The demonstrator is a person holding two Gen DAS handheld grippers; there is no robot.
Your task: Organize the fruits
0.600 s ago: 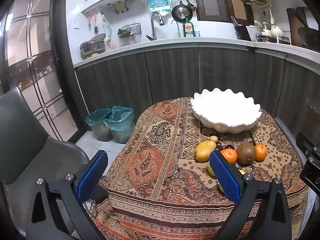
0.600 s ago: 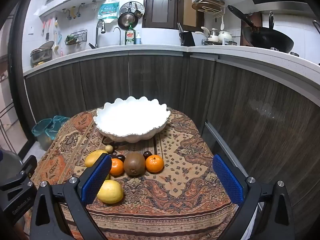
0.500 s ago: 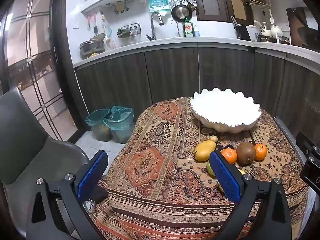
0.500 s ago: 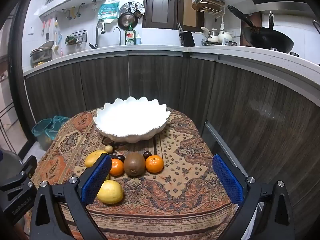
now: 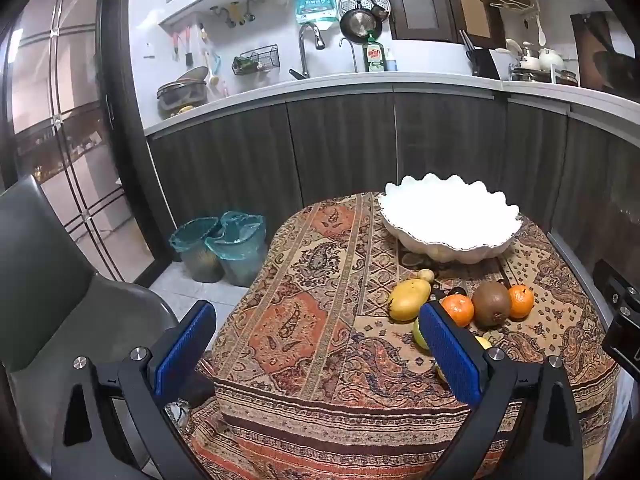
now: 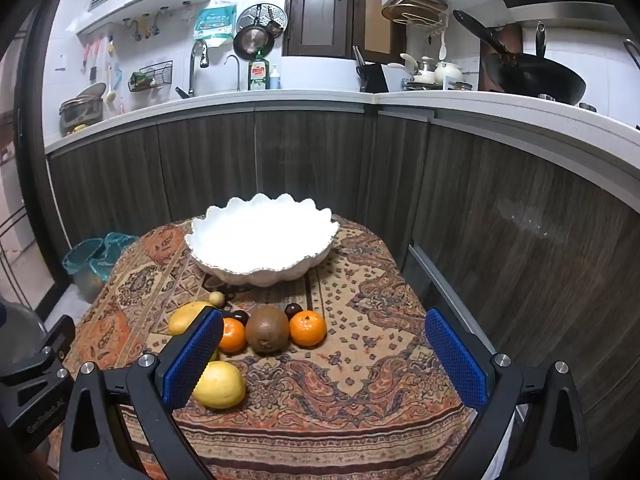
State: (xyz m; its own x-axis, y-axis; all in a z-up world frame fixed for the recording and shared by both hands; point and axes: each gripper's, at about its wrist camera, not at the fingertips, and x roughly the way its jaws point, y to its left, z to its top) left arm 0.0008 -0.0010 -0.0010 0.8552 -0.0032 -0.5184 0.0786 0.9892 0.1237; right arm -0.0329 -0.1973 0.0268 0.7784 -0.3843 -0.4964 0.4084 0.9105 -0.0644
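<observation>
The left gripper (image 5: 318, 354) was released, with its blue pads spread wide and nothing between them. It hung above the near edge of the desk (image 5: 312, 320), at the bottom of the left wrist view. The right gripper (image 6: 324, 354) was likewise released and empty, low in the right wrist view.

The desk carried a patterned cloth. A white scalloped bowl (image 6: 260, 240) stood at its far side, in the centre of the right wrist view, with no fruit visible inside.

The fruit lay on the cloth in front of the bowl, clear of both grippers:
- A brown kiwi (image 6: 267, 329) sat mid-frame, between two tangerines.
- The right tangerine (image 6: 308, 328) was just beside the kiwi.
- The left tangerine (image 6: 232, 335) was partly hidden by the left pad.
- A mango (image 6: 185, 316) lay at the left end of the row.
- A lemon (image 6: 221, 385) lay nearest the camera, at lower left.
- Two small dark fruits (image 6: 293, 309) sat behind the row.
- A small pale fruit (image 6: 216, 298) lay near the bowl's foot.

Two lined bins (image 5: 224, 246) stood on the floor beyond the desk.
</observation>
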